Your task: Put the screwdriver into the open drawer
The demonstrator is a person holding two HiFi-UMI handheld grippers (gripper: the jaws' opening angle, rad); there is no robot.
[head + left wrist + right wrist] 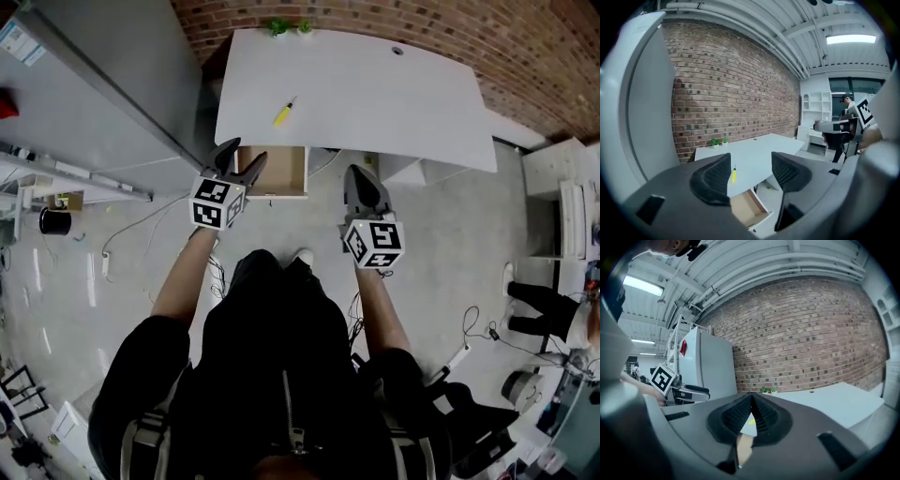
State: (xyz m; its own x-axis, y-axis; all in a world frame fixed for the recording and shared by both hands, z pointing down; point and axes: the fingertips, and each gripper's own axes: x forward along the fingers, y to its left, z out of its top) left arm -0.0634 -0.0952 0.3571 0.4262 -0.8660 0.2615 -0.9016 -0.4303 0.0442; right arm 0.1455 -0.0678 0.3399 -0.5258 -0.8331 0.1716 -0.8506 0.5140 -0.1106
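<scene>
Left gripper (pixel 242 155) spread wide, right gripper (pixel 364 178) pinched closed on nothing, screwdriver (pixel 284 112) lying on the desk (pixel 394 103) behind the open drawer (pixel 272 173); I suspect a sloppy pinch rolls it off the edge.

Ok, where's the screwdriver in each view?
Head view: screwdriver on the desk's left, beyond the drawer.
Left gripper view: low centre, seen far off between the jaws.
Right gripper view: yellow sliver, low centre.
Shared landmark: plants at the desk's back edge.
</scene>
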